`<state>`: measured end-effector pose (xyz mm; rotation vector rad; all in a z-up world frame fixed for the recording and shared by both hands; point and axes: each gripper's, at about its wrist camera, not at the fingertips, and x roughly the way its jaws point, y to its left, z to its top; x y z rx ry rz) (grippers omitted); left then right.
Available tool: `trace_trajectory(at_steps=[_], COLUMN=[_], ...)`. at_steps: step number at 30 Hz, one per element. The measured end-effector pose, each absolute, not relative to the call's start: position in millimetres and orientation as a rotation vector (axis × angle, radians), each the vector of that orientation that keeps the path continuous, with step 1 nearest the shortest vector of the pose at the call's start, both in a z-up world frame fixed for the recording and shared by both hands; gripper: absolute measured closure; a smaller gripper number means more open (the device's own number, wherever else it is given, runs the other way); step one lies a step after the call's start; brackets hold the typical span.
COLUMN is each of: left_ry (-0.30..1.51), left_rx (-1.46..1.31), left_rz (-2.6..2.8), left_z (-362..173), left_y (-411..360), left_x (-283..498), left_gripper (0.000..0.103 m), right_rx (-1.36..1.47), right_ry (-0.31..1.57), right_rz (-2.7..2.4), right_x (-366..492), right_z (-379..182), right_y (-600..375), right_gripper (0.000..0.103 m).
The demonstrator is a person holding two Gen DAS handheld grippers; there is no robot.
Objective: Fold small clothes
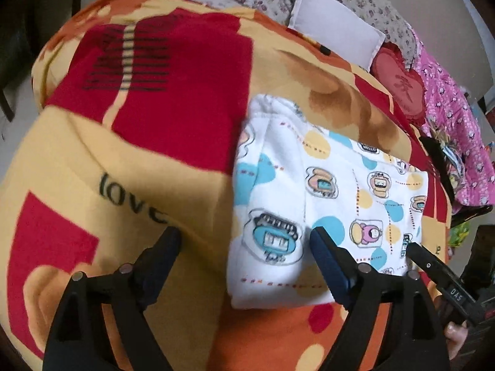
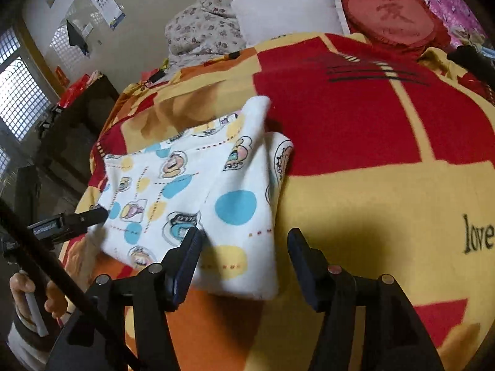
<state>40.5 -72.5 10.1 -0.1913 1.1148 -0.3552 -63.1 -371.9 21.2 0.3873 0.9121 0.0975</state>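
Both wrist cameras hang close over the bed (image 1: 92,160), each peering forward along its own tongs toward the pillows, sharing the white cartoon-print garment (image 1: 309,185) from opposite sides.

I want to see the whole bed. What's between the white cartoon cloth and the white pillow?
Only blanket, its red, yellow and brown patches. Nothing else sits between the cloth and the pillow; the right wrist view shows it best.
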Motion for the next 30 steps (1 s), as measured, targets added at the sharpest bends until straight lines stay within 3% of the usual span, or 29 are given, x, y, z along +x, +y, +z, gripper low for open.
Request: trace_trajectory(at_steps=[3,4,5,6,10,18,21,26,29,30], left_ry=[1.111,1.103,1.093,1.107,1.095,1.037,1.065,1.116,1.083,1.069], left_rx=[-0.147,-0.13,-0.115,-0.133,-0.118,-0.078,-0.039,-0.054,-0.065,-0.056], left_rz=[-0.358,-0.359,-0.373,-0.41,-0.419,-0.485,-0.477,-0.394,-0.373,-0.357], left_z=[9.0,10.1,11.7,11.8,28.1,75.4,62.6,32.6,38.6,41.3], left_y=[-81.7,-84.0,-87.8,-89.9,-94.6,-80.4,-76.0,-61.4,-53.0,-52.3], left_x=[41.3,41.4,41.3,42.4,42.9,4.9,-12.8,-19.5,-26.0,-27.9], left_gripper=[0.02,0.033,0.047,0.071,0.084,0.092,0.092,0.092,0.083,0.074], right_rx=[0.439,0.428,0.422,0.432,0.448,0.415,0.402,0.378,0.4,0.391], right_ry=[0.921,0.908,0.911,0.901,0.827,0.761,0.799,0.892,0.824,0.802], right_rz=[0.144,0.135,0.137,0.139,0.158,0.235,0.203,-0.026,0.004,0.021], right_x=[-55.7,-55.1,-54.8,-55.6,-64.8,-118.0,-143.3,-155.5,-168.5,-170.1], right_z=[12.8,13.3,13.7,16.5,43.1,84.9,68.9,37.6,59.4,69.0], right_y=[-369.5,-368.2,-366.8,-367.2,-364.4,-350.7,-350.0,-368.0,-370.1,-366.2], right_gripper=[0.048,0.053,0.069,0.078,0.083,0.084,0.083,0.071,0.071,0.071])
